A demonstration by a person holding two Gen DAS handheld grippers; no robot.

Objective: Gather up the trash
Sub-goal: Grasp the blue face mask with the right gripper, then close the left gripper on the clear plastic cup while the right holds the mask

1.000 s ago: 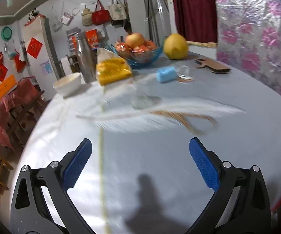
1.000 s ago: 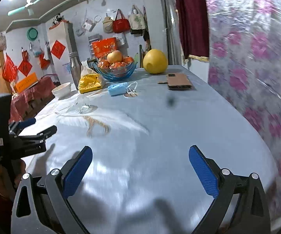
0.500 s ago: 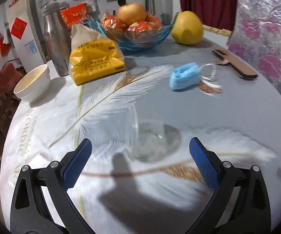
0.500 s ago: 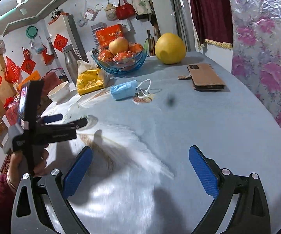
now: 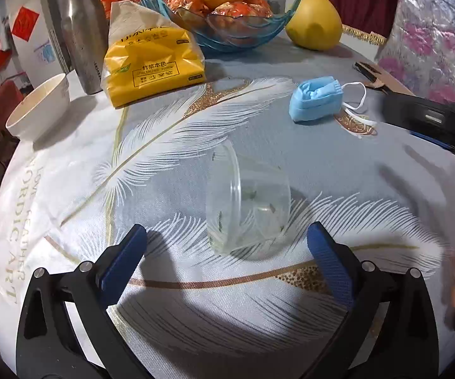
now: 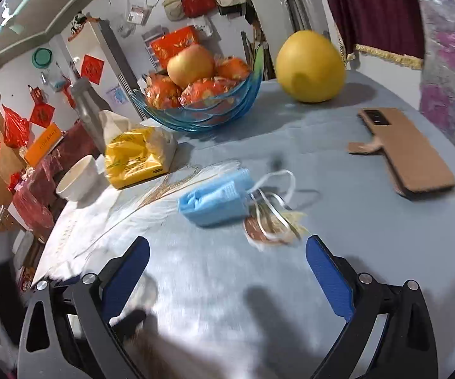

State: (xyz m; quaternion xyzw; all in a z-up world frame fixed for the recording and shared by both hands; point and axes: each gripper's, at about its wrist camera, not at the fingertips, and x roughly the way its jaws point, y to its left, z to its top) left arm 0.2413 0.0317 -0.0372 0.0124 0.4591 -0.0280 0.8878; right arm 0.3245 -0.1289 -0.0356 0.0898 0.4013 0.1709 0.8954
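Left wrist: left gripper point(image 5: 226, 244) jaws spread, clear cup point(image 5: 248, 207) between.

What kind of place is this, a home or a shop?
Most likely a home dining area: a round table with a fruit bowl, a tissue pack and a white bowl, handbags on the wall, red paper decorations.

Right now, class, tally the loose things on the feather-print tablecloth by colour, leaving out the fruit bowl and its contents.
Yellow: 2, round pomelo, tissue pack
Blue: 1, crumpled face mask
White: 1, ceramic bowl
Clear: 1, tipped plastic cup
Silver: 1, steel flask
Brown: 1, phone case
Total: 7
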